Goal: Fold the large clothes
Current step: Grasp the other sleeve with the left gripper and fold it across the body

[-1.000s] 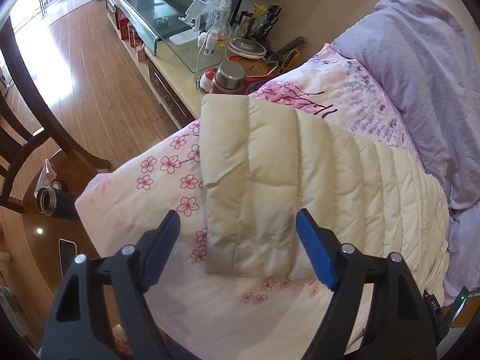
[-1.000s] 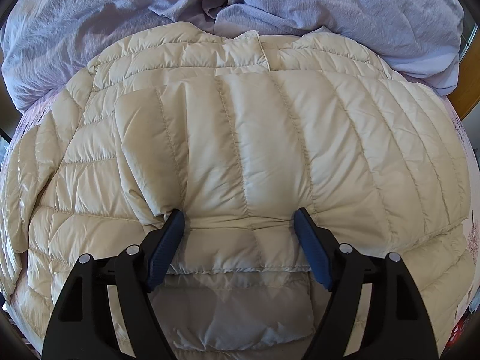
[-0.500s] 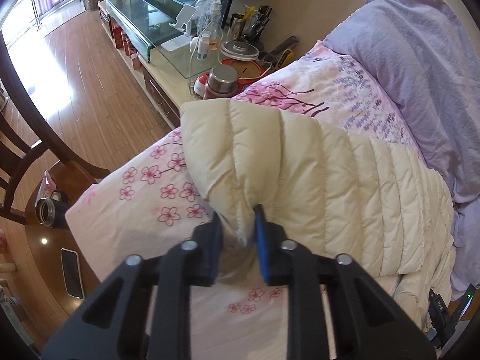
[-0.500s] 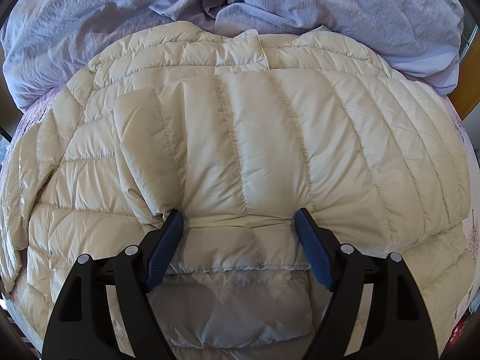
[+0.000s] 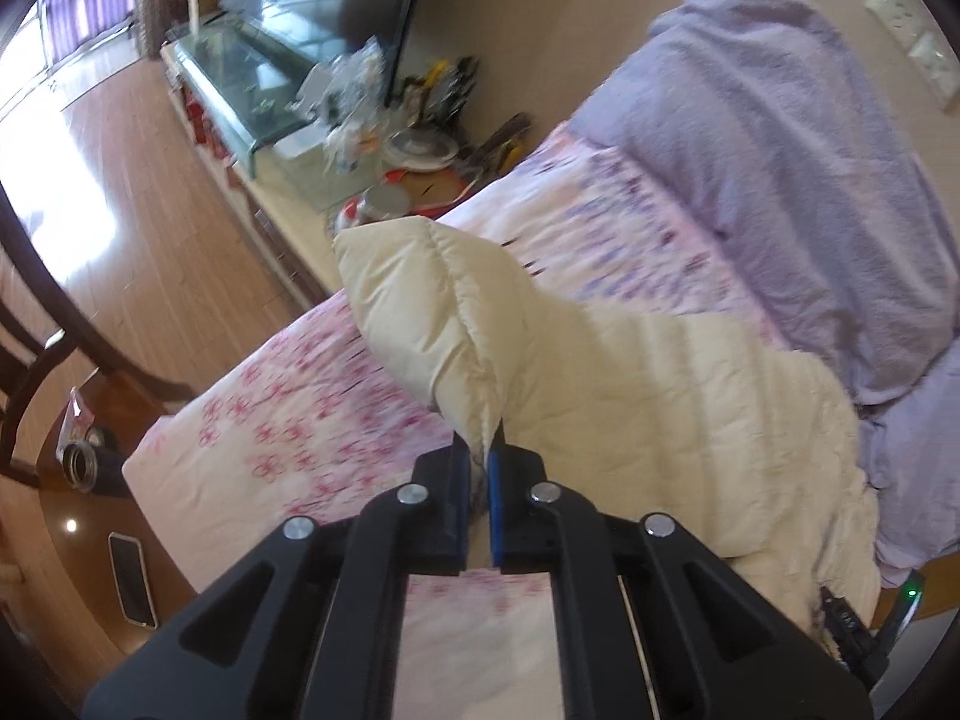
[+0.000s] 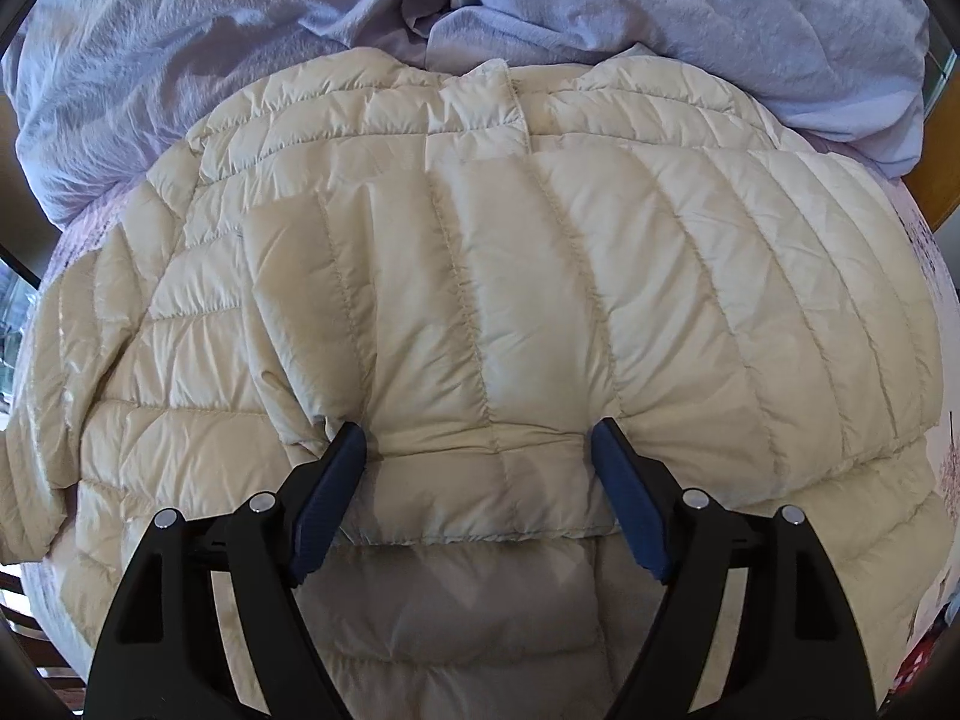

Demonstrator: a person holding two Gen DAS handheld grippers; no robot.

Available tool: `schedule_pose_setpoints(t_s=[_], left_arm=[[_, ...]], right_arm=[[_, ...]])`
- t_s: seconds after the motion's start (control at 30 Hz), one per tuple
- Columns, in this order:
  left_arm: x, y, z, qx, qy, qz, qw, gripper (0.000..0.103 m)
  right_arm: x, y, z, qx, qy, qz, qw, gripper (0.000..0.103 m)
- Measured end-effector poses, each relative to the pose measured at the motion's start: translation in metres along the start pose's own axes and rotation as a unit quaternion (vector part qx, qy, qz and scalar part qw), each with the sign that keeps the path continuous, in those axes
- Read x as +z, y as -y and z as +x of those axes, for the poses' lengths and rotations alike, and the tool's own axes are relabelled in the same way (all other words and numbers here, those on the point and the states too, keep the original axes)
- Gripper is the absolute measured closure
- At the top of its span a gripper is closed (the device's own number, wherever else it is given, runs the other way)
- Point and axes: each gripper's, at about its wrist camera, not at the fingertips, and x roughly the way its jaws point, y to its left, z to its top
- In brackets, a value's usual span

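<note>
A cream quilted down jacket [image 6: 480, 312] lies spread on the bed, one sleeve folded across its body. My right gripper [image 6: 477, 456] is open, its blue fingers resting on the cuff end of that folded sleeve. My left gripper [image 5: 478, 468] is shut on the edge of another part of the jacket [image 5: 456, 300] and holds it lifted off the floral sheet [image 5: 312, 420], so the fabric bunches up in a peak above the jaws.
Lilac pillows and a duvet [image 6: 240, 30] lie behind the jacket, also in the left wrist view [image 5: 780, 150]. A cluttered low cabinet [image 5: 360, 138] stands beside the bed. A wooden table [image 5: 72, 540] with a phone and a cup is at lower left.
My left gripper closed on the jacket edge and lifted it up off the sheet, turning rightward. My right gripper stayed open in place on the sleeve.
</note>
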Motion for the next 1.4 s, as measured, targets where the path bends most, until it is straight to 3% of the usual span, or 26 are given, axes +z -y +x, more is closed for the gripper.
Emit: schedule_pose_setpoints(t_s=[0.33,0.57,0.77,1.17,1.4], left_arm=[[-0.001,0.115,-0.037,-0.085,0.024,0.088,0.9921,0.098],[-0.041,0.216,-0.044,-0.144,0.005,0.161,0.9764,0.097],[-0.089,0.285,-0.033,-0.178,-0.033,0.203,0.9624,0.097],[-0.163,0.382,-0.008,-0.221,-0.111,0.269,0.9311,0.097],[-0.195,0.407,0.000,-0.224,-0.135,0.292,0.9198,0.097]], right_arm=[[-0.013,0.039,-0.033,0.002,0.024,0.002,1.000,0.024],[-0.017,0.088,-0.045,-0.001,0.034,0.026,0.999,0.022],[-0.025,0.136,-0.056,-0.012,0.038,0.053,0.998,0.022],[-0.037,0.198,-0.063,-0.024,0.037,0.095,0.994,0.022],[-0.041,0.211,-0.065,-0.026,0.039,0.096,0.994,0.022]])
